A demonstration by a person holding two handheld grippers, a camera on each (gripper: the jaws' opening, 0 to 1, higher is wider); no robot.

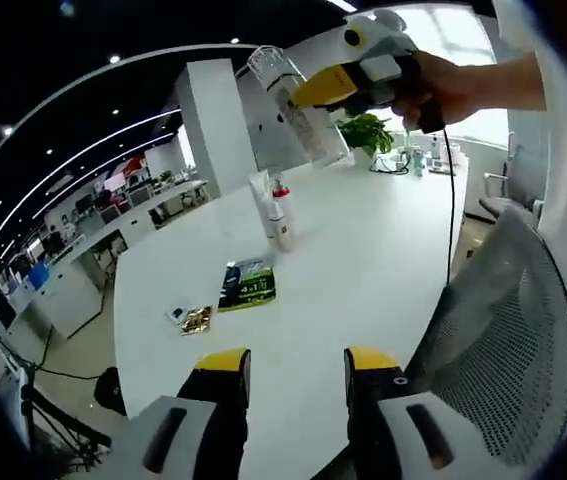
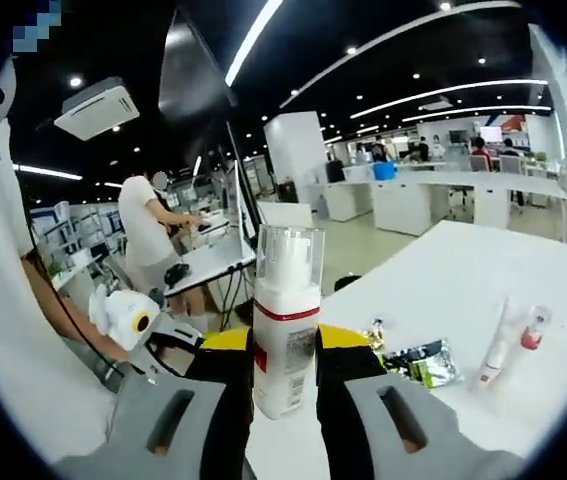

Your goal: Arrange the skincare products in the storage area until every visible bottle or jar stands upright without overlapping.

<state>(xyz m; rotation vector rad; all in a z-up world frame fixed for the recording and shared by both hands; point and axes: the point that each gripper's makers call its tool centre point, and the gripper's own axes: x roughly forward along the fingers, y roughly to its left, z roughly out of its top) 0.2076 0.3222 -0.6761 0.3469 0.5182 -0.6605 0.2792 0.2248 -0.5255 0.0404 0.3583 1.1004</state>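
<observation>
between right claw tips, bottle

Left gripper view: high above the white table, facing its length.
Right gripper view: low, at the table's edge.
Shared: the tabletop.

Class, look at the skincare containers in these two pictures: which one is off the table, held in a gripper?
The white bottle with the clear cap and red band, clamped in the right gripper. The tube and the small red-capped bottle rest on the table.
</observation>
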